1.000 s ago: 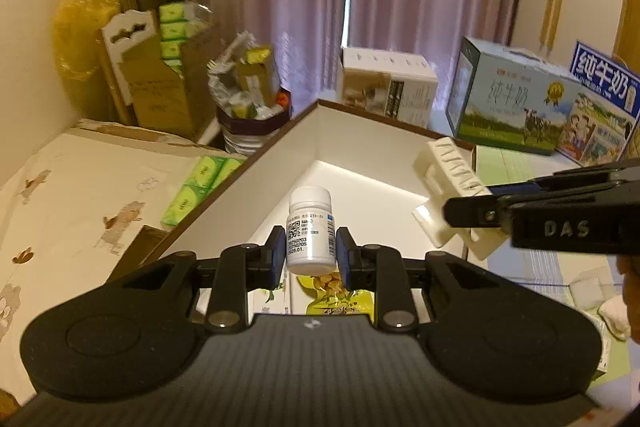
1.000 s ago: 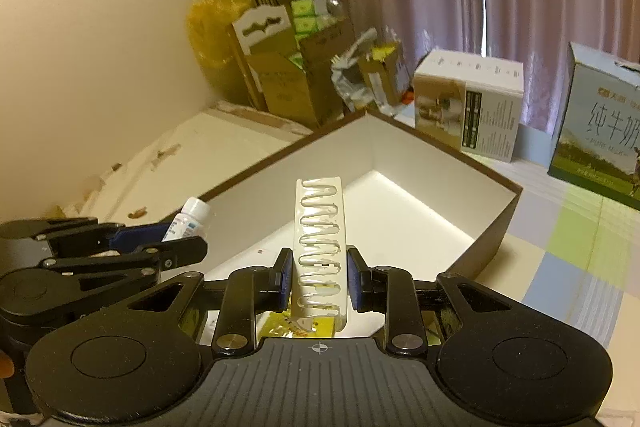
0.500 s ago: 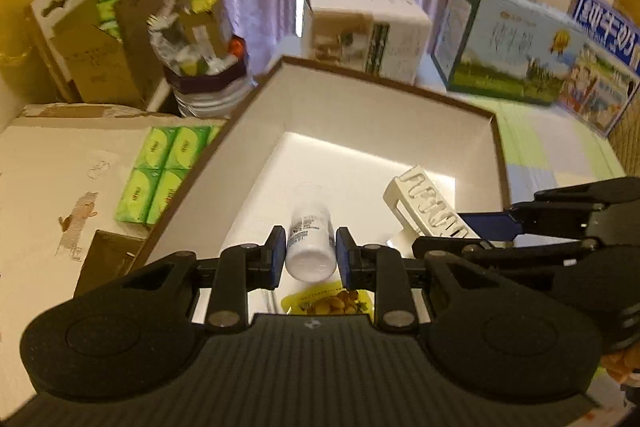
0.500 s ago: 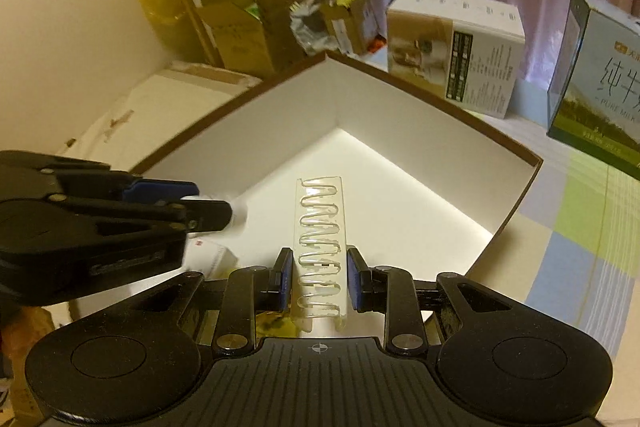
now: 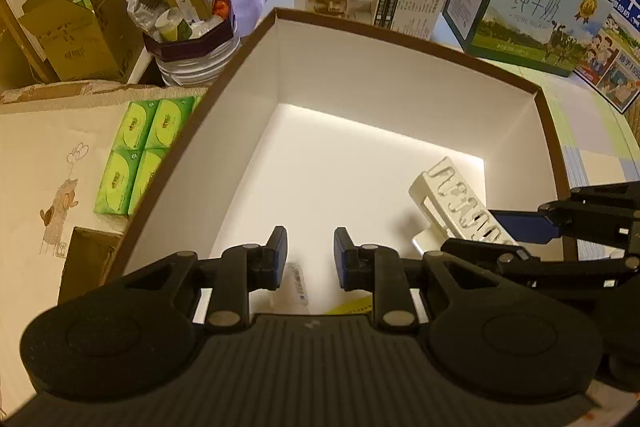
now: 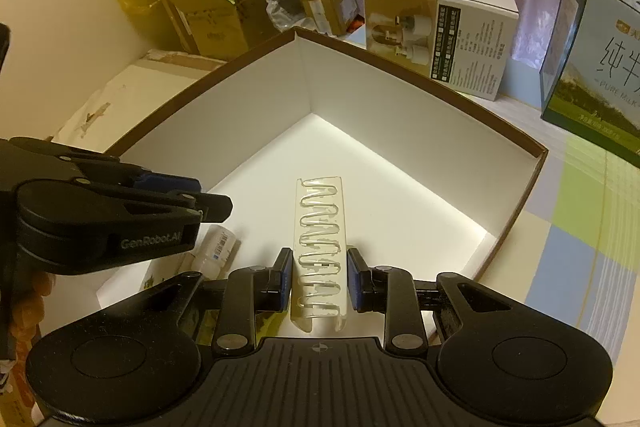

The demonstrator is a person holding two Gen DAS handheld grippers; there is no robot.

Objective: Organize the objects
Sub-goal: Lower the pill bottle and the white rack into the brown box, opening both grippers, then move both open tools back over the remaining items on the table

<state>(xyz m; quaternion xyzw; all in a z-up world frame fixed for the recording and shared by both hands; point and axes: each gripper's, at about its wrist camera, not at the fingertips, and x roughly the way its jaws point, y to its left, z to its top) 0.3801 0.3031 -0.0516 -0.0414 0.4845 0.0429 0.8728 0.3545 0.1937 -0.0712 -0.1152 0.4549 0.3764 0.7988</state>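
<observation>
Half a second ago the left gripper (image 5: 307,258) was pinching the white bottle (image 6: 216,247) upright; now its tongs stand apart with nothing between them, and the bottle lies on its side on the floor of the big white box (image 5: 384,83), right under that gripper. Same deal on the other side: the right gripper (image 6: 319,279) has spread a little too, so the white wavy-slot rack (image 6: 320,247) sits between its pads with a visible sliver of gap each side, not clamped anymore.

Funny how different the two cameras are here. From the left wrist view you barely get the bottle, just a bit of its label peeking out below the fingers, but you do see the rack (image 5: 460,203) from the side, tilted up off the box floor near the right wall, with the right gripper's tips around it. The right wrist view shows the bottle way better, label and barcode, lying near the left gripper's tips (image 6: 200,199). It also shows the rack's zigzag face head-on.

Green tissue packs (image 5: 136,155) outside the box only show up in the left view.
</observation>
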